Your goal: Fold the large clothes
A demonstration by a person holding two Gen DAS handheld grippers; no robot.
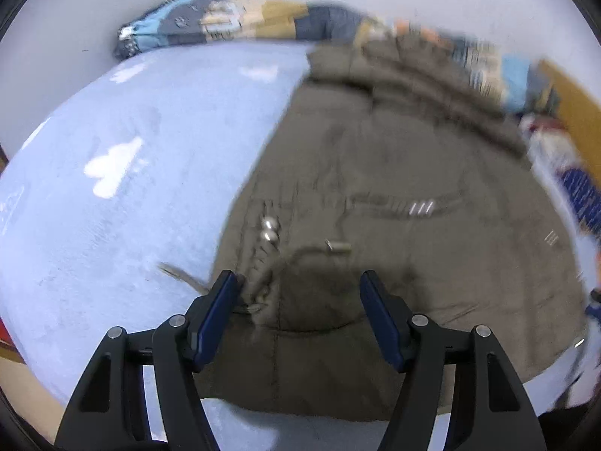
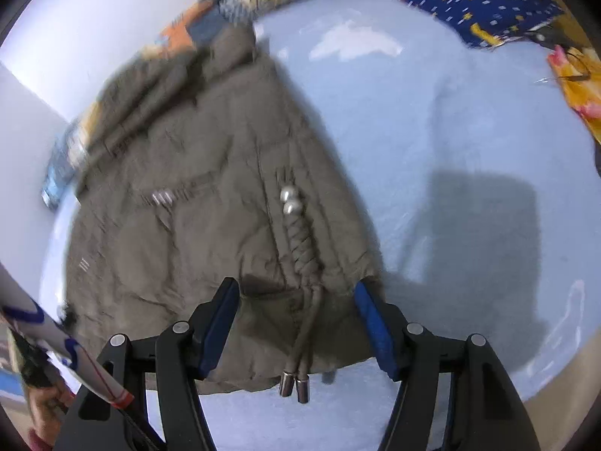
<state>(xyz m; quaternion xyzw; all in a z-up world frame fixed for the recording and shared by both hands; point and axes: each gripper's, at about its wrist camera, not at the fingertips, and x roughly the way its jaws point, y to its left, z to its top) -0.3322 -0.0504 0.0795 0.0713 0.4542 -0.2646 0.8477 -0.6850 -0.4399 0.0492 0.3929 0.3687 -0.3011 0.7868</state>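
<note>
An olive-brown padded jacket (image 1: 394, 173) lies spread flat on a light blue bed sheet (image 1: 131, 188). My left gripper (image 1: 299, 276) hovers open over the jacket's near hem, close to its left edge, with nothing between the fingers. In the right wrist view the same jacket (image 2: 195, 233) fills the left half. My right gripper (image 2: 296, 283) stands open above its near right corner. A braided drawcord (image 2: 302, 248) with two silver beads (image 2: 289, 203) and metal tips (image 2: 295, 385) runs down between the fingers, untouched.
A patchwork quilt (image 1: 210, 22) is bunched along the white wall behind the jacket. A dark blue starred pillow (image 2: 488, 3) and a yellow patterned cloth (image 2: 578, 86) lie at the bed's far right. A white striped sleeve (image 2: 75, 357) shows at lower left. Bare sheet (image 2: 450, 131) lies right of the jacket.
</note>
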